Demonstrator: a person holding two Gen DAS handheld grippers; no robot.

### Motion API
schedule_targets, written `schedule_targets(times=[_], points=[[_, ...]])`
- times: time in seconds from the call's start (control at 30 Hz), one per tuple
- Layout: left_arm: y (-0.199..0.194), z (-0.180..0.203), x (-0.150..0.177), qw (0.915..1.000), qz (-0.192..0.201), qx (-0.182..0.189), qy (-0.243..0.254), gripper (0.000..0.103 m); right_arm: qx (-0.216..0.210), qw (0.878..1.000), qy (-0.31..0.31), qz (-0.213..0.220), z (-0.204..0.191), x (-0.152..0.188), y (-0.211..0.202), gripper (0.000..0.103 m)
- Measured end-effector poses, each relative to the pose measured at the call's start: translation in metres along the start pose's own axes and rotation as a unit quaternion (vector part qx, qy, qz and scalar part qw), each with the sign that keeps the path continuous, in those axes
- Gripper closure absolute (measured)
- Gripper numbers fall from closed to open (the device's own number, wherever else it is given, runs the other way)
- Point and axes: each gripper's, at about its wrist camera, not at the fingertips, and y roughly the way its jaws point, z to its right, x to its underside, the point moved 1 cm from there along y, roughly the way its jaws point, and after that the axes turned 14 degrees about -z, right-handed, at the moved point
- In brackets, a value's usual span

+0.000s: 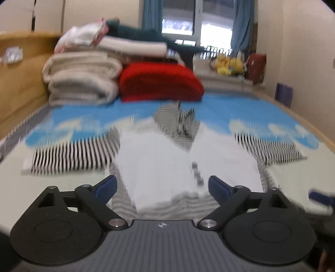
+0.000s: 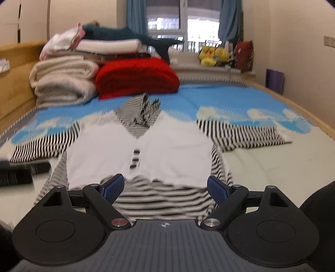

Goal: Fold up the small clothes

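You face a bed (image 2: 261,167) spread with a blue cloud-print cover (image 2: 209,98), its wooden headboard (image 2: 14,83) on your left. Cream walls (image 2: 293,41) enclose the room. Ahead, daylight enters a window (image 2: 184,23) flanked by blue curtains (image 2: 230,18) above a pale sill (image 2: 188,68).

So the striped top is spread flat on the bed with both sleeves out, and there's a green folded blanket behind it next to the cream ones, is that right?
Not quite: the folded blanket behind the striped top is red, not green, as the right wrist view shows. The rest holds: the top lies spread flat on the bed with both sleeves out, and the red blanket sits beside the cream blankets.
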Motion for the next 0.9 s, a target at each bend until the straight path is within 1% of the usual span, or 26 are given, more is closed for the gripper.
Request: schedule_targets(times=[0.03,0.07,0.1,0.17,0.23,0.27,0.33,0.4,0.43,0.5,0.53,0.57,0.6,0.63,0.67,0.7,0.77,0.8,0.83,0.87,0.9], points=[[0.001,-0.003,-0.015,0.9999,0.016,0.000,0.006,0.023,-0.002,1.000,0.006,0.007,0.002,-0.002,-0.001,0.016],[0.004,-0.005,-0.029,0.9995,0.028,-0.002,0.012,0.033,-0.006,1.000,0.014,0.013,0.006,-0.004,-0.003,0.016],[0.007,-0.009,-0.045,0.9990,0.042,-0.001,0.018,0.038,-0.009,1.000,0.020,0.017,0.009,-0.006,-0.004,0.017],[0.016,-0.018,-0.074,0.9972,0.071,0.003,0.023,0.041,-0.015,0.999,0.028,0.030,0.015,-0.012,-0.008,0.018],[0.030,-0.030,-0.102,0.9944,0.101,0.001,0.033,0.041,-0.027,0.998,0.031,0.045,0.024,-0.022,-0.014,0.018],[0.039,-0.036,-0.115,0.9936,0.107,0.001,0.036,0.041,-0.033,0.998,0.029,0.052,0.027,-0.029,-0.017,0.018],[0.062,-0.050,-0.140,0.9935,0.105,-0.001,0.043,0.043,-0.032,0.997,0.018,0.064,0.032,-0.046,-0.021,0.018],[0.090,-0.069,-0.158,0.9942,0.098,0.004,0.043,0.048,-0.029,0.997,0.002,0.070,0.036,-0.066,-0.020,0.018],[0.103,-0.079,-0.163,0.9947,0.094,0.003,0.043,0.049,-0.026,0.997,-0.008,0.071,0.036,-0.079,-0.017,0.020],[0.130,-0.105,-0.164,0.9964,0.079,-0.001,0.029,0.057,-0.021,0.997,-0.020,0.074,0.035,-0.105,-0.009,0.020],[0.146,-0.123,-0.159,0.9982,0.059,0.001,0.012,0.061,-0.023,0.997,-0.022,0.076,0.036,-0.120,-0.003,0.020],[0.160,-0.139,-0.158,0.9995,0.030,0.003,-0.006,0.076,-0.027,0.997,-0.023,0.075,0.034,-0.135,0.004,0.020],[0.175,-0.156,-0.157,0.9996,-0.009,0.000,-0.028,0.090,-0.030,0.997,-0.025,0.074,0.033,-0.147,0.012,0.021],[0.185,-0.172,-0.157,0.9983,-0.029,-0.008,-0.049,0.090,-0.033,0.997,-0.026,0.071,0.030,-0.161,0.022,0.023],[0.193,-0.188,-0.157,0.9966,-0.040,-0.011,-0.070,0.090,-0.036,0.997,-0.027,0.068,0.027,-0.173,0.031,0.024],[0.199,-0.203,-0.157,0.9950,-0.050,-0.011,-0.086,0.090,-0.043,0.997,-0.027,0.065,0.023,-0.186,0.043,0.028],[0.209,-0.234,-0.155,0.9903,-0.062,-0.026,-0.122,0.090,-0.060,0.996,-0.024,0.058,0.013,-0.211,0.065,0.041],[0.214,-0.253,-0.152,0.9859,-0.070,-0.034,-0.148,0.090,-0.072,0.996,-0.025,0.053,0.006,-0.222,0.076,0.056],[0.218,-0.270,-0.147,0.9810,-0.080,-0.039,-0.172,0.090,-0.085,0.995,-0.026,0.048,-0.001,-0.232,0.087,0.066],[0.221,-0.286,-0.142,0.9747,-0.092,-0.045,-0.199,0.089,-0.101,0.994,-0.026,0.044,-0.007,-0.242,0.097,0.069],[0.226,-0.305,-0.136,0.9657,-0.105,-0.051,-0.232,0.088,-0.114,0.992,-0.026,0.042,-0.014,-0.250,0.105,0.070]])
